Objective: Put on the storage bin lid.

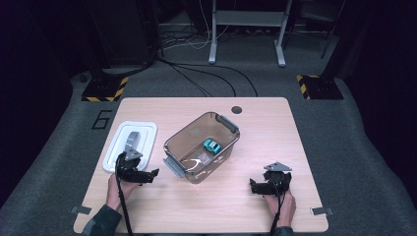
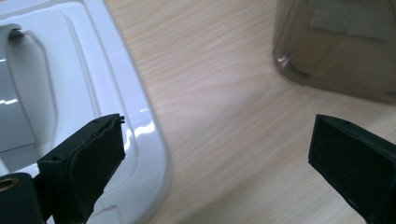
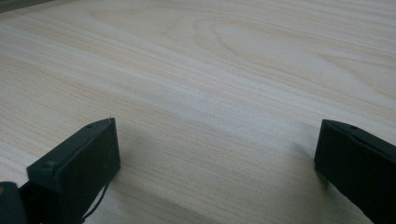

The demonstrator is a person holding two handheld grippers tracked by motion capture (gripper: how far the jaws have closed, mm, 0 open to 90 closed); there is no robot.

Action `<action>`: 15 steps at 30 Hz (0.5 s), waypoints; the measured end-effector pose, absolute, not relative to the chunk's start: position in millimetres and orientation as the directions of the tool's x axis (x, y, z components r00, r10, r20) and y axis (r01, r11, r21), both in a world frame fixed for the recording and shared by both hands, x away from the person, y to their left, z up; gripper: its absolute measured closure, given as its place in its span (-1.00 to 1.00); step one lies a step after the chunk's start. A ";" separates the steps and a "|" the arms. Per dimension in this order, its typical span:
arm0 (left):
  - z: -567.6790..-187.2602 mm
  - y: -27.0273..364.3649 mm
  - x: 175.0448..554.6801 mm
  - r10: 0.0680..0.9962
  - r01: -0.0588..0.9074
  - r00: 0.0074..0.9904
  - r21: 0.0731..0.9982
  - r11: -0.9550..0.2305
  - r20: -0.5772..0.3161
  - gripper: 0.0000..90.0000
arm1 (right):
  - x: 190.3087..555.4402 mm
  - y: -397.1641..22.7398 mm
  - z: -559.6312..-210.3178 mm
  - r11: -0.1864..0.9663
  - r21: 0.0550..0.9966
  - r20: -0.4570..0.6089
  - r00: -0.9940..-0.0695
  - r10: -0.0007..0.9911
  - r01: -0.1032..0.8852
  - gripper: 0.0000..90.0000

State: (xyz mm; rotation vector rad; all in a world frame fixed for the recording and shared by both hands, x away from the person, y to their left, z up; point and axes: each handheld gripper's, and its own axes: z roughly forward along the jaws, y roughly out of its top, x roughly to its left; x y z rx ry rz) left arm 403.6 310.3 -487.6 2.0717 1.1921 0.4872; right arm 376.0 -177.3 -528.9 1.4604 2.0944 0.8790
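Table (image 1: pixel 206 206): one, light wood, bearing everything.
Bin (image 1: pixel 175 142): one, clear brown, mid-table, set at a slant, grey handles at both ends.
Lid (image 1: pixel 145 129): one, white, flat, left of the bin, just apart from it.
Car (image 1: pixel 212 145): one, teal, inside the bin toward its far right end.
Left gripper (image 1: pixel 147 175): near-left, held low between lid and bin, jaws wide, holding nothing, one jaw over the lid's near corner.
Right gripper (image 1: pixel 256 187): near-right, well apart from the bin, jaws wide over bare wood, holding nothing.
Hands: two, each gripping from the near edge.
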 end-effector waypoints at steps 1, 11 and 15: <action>-487.8 311.5 405.4 0.866 0.603 0.499 0.726 -0.329 -0.022 -0.92 | 376.0 -177.4 -528.9 0.244 0.712 0.003 -0.350 0.937 0.658 -1.00; -480.6 324.9 417.9 0.884 0.617 0.466 0.729 -0.298 -0.032 -0.90 | 376.1 -177.2 -528.9 0.242 0.712 0.003 -0.349 0.937 0.659 -1.00; -477.7 328.9 422.6 0.886 0.613 0.464 0.727 -0.309 -0.014 -0.88 | 376.2 -177.2 -528.8 0.241 0.712 0.004 -0.347 0.938 0.660 -1.00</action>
